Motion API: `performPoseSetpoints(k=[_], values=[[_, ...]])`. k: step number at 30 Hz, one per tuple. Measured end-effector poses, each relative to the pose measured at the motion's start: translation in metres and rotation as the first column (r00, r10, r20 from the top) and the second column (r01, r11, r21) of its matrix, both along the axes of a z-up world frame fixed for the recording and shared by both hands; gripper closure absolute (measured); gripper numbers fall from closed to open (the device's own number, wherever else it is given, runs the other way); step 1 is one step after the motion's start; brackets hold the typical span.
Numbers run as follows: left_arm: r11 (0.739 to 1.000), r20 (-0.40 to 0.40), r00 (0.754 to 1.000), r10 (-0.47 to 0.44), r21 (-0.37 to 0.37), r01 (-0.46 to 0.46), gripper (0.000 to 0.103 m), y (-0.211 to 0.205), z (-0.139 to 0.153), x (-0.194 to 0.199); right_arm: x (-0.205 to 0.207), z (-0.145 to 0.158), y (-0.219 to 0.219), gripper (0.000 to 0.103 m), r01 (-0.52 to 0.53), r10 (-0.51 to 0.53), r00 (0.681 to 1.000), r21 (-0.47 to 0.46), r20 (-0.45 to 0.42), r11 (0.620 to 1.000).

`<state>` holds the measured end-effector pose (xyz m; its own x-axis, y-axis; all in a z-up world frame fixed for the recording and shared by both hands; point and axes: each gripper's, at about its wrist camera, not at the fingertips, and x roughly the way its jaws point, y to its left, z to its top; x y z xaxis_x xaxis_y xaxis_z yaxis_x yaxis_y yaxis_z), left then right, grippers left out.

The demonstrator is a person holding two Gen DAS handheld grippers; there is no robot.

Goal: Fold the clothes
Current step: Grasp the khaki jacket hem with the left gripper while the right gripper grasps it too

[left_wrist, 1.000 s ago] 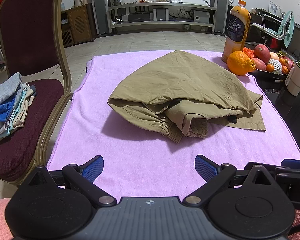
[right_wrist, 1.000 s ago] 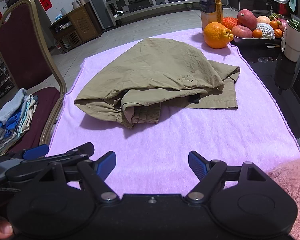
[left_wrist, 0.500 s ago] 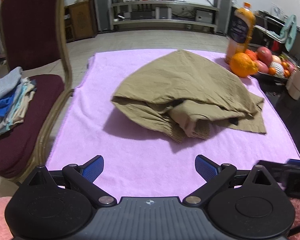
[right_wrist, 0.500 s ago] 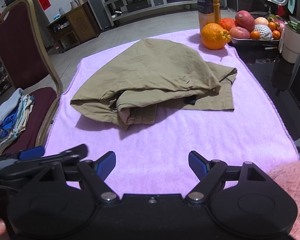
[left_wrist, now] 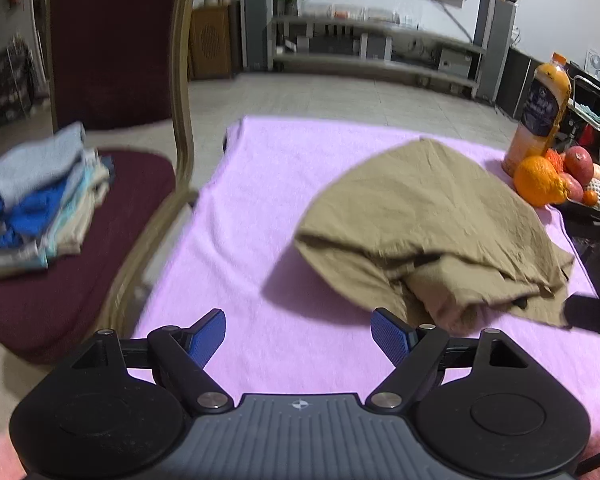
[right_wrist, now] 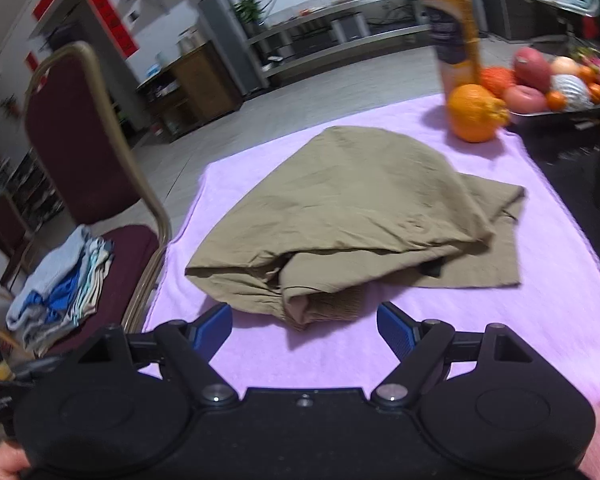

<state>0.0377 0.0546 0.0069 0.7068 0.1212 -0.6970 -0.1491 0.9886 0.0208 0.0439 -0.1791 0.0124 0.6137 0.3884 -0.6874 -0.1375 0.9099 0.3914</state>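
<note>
On pink towel khaki garment, chair beside

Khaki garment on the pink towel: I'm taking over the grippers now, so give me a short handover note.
Left gripper: closing, nothing between the jaws.
Right gripper: open, empty, short of the cloth.
Khaki garment: crumpled on the pink towel, unfolded.
Folded pile: on the chair seat.
Done: nothing on this garment.
Left: spread, fold, probably stack it.
</note>
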Motion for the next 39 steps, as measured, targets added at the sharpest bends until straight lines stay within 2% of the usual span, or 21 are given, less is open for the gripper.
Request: performPoseSetpoints(k=[3, 5, 7, 8, 9, 11, 14, 16, 17, 18, 19, 20, 24, 26, 28, 31, 34, 38, 39], values=[[0.999, 0.045, 0.999, -0.017, 0.034, 0.015, 0.02, -0.002, 0.004, 0.01, 0.014, -0.011, 0.011, 0.025, -0.02, 0.02, 1.0, 0.0, -0.012, 1.0], [1.0, 0.038, 0.999, -0.023, 0.021, 0.022, 0.02, 0.0, 0.004, 0.019, 0.024, -0.022, 0.016, 0.025, -0.014, 0.014, 0.999, 0.002, -0.036, 1.0], [0.999, 0.015, 1.0, -0.013, -0.037, 0.014, 0.023, 0.007, 0.001, 0.028, 0.032, -0.035, 0.021, 0.031, -0.006, 0.007, 0.997, 0.015, -0.072, 1.0], [0.998, 0.001, 1.0, -0.01, -0.061, 0.01, 0.027, 0.011, -0.003, 0.031, 0.035, -0.043, 0.023, 0.036, -0.004, 0.007, 0.996, 0.025, -0.088, 1.0], [0.997, -0.009, 1.0, -0.002, -0.073, 0.001, 0.033, 0.014, -0.008, 0.033, 0.038, -0.05, 0.027, 0.042, -0.004, 0.007, 0.995, 0.035, -0.099, 0.999], [0.997, -0.023, 1.0, 0.014, -0.079, -0.016, 0.04, 0.019, -0.019, 0.036, 0.045, -0.064, 0.035, 0.047, 0.002, 0.003, 0.994, 0.046, -0.113, 0.999], [0.992, -0.032, 0.999, 0.016, -0.126, -0.02, 0.04, 0.03, -0.03, 0.038, 0.06, -0.083, 0.045, 0.047, 0.022, -0.014, 0.992, 0.062, -0.124, 0.998], [0.987, -0.03, 1.0, 0.005, -0.162, -0.01, 0.04, 0.035, -0.036, 0.039, 0.074, -0.093, 0.047, 0.047, 0.074, -0.067, 0.99, 0.055, -0.125, 0.996], [0.985, -0.029, 1.0, -0.002, -0.173, -0.004, 0.039, 0.037, -0.039, 0.039, 0.081, -0.095, 0.045, 0.052, 0.111, -0.104, 0.986, 0.045, -0.13, 0.993], [0.983, -0.032, 0.999, -0.007, -0.185, 0.001, 0.039, 0.039, -0.042, 0.04, 0.088, -0.095, 0.04, 0.078, 0.144, -0.136, 0.982, 0.052, -0.134, 0.988], [0.98, -0.036, 0.999, -0.012, -0.197, 0.005, 0.039, 0.041, -0.044, 0.041, 0.094, -0.091, 0.033, 0.092, 0.16, -0.149, 0.98, 0.081, -0.133, 0.984], [0.977, -0.038, 0.999, -0.017, -0.212, 0.009, 0.039, 0.042, -0.046, 0.041, 0.097, -0.08, 0.027, 0.095, 0.168, -0.158, 0.981, 0.096, -0.109, 0.981], [0.966, -0.035, 0.999, -0.036, -0.258, 0.026, 0.036, 0.047, -0.049, 0.044, 0.1, -0.015, -0.005, 0.096, 0.184, -0.191, 0.98, 0.102, 0.057, 0.978], [0.959, -0.023, 0.998, -0.057, -0.28, 0.048, 0.034, 0.043, -0.05, 0.044, 0.104, 0.011, -0.028, 0.096, 0.195, -0.207, 0.974, 0.127, 0.09, 0.972], [0.954, -0.011, 0.996, -0.092, -0.289, 0.085, 0.033, 0.035, -0.051, 0.045, 0.109, 0.022, -0.046, 0.096, 0.207, -0.219, 0.969, 0.115, 0.112, 0.972], [0.958, 0.019, 0.986, -0.166, -0.233, 0.166, 0.032, 0.01, -0.052, 0.045, 0.118, 0.009, -0.066, 0.096, 0.211, -0.221, 0.969, 0.093, 0.11, 0.973], [0.966, 0.048, 0.975, -0.219, -0.132, 0.224, 0.029, -0.016, -0.054, 0.047, 0.124, -0.025, -0.08, 0.096, 0.203, -0.212, 0.976, 0.138, 0.055, 0.97], [0.982, 0.01, 0.986, -0.164, -0.092, 0.164, 0.033, -0.026, -0.069, 0.072, 0.125, -0.062, -0.094, 0.096, 0.212, -0.215, 0.977, 0.226, -0.013, 0.951], [0.98, -0.003, 0.989, -0.148, -0.133, 0.147, 0.037, -0.023, -0.074, 0.079, 0.127, -0.064, -0.096, 0.096, 0.211, -0.211, 0.977, 0.237, -0.023, 0.948]])
